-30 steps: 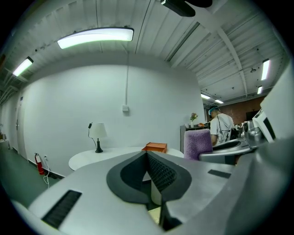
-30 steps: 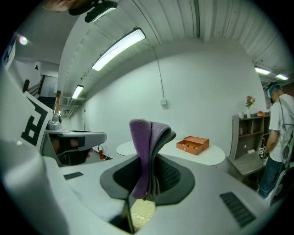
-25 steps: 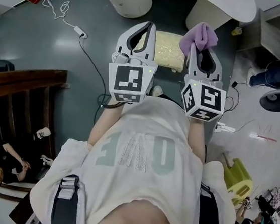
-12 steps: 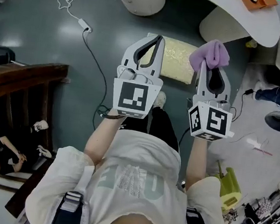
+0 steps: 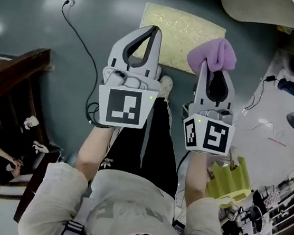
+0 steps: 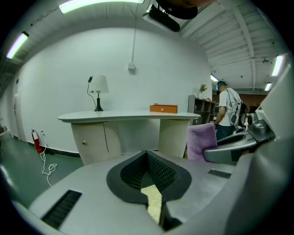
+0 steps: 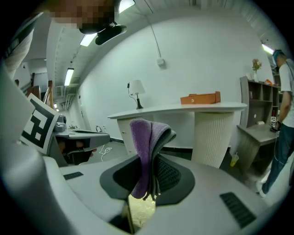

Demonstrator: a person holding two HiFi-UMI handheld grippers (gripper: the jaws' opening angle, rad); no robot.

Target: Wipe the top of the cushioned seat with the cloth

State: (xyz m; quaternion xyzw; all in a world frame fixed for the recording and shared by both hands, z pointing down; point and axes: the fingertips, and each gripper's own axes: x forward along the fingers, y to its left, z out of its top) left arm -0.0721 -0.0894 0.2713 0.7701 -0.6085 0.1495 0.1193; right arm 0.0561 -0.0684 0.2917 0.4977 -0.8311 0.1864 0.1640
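Upper centre, pale yellow cushioned seat (image 5: pixel 185 29) showing fuller than before; right gripper (image 5: pixel 212 70) pinching folded purple cloth (image 5: pixel 214 53), left gripper (image 5: pixel 151 31) staying closed, empty.

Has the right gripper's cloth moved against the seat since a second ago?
Yes. In the head view the cloth, held by the right gripper, has gone from beside the far right corner of the cushioned seat to overlapping its near right corner.

The left gripper (image 5: pixel 154 31), jaw tips together and empty, and the right gripper (image 5: pixel 210 69), pinching a bunched purple cloth (image 5: pixel 214 53), hover over the yellow cushioned seat (image 5: pixel 183 32) on the grey floor (image 5: pixel 31 20).
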